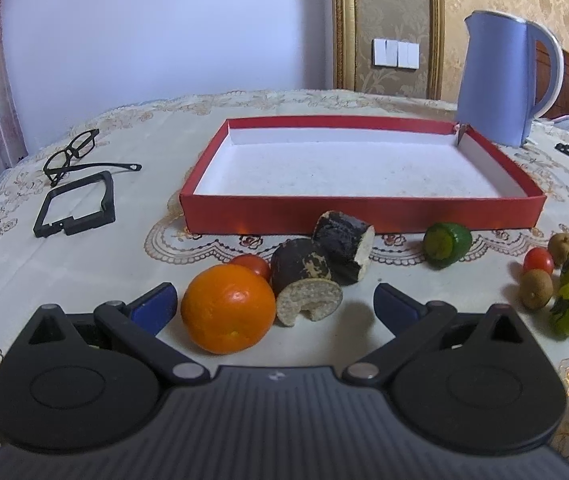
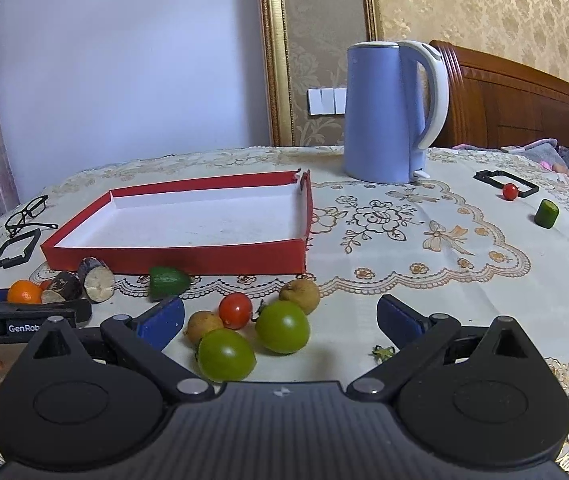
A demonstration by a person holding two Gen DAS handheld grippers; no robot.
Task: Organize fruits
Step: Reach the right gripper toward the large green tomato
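Nearest our left gripper (image 1: 274, 302), jaws spread wide and holding nothing, sits the round glossy orange (image 1: 227, 309), touching a dark-skinned cut sugarcane stub (image 1: 308, 285) beside it. Our right gripper (image 2: 280, 322), likewise splayed and empty, frames two green tomatoes (image 2: 282, 327), a red cherry tomato (image 2: 235, 310) and brown longans (image 2: 300, 295), all outside the shallow red cardboard tray (image 2: 244, 257), which holds nothing. We judge the orange may roll off blue pads (image 1: 155, 305) or knock the stub; only "GenRob" reads on the left gripper's side.
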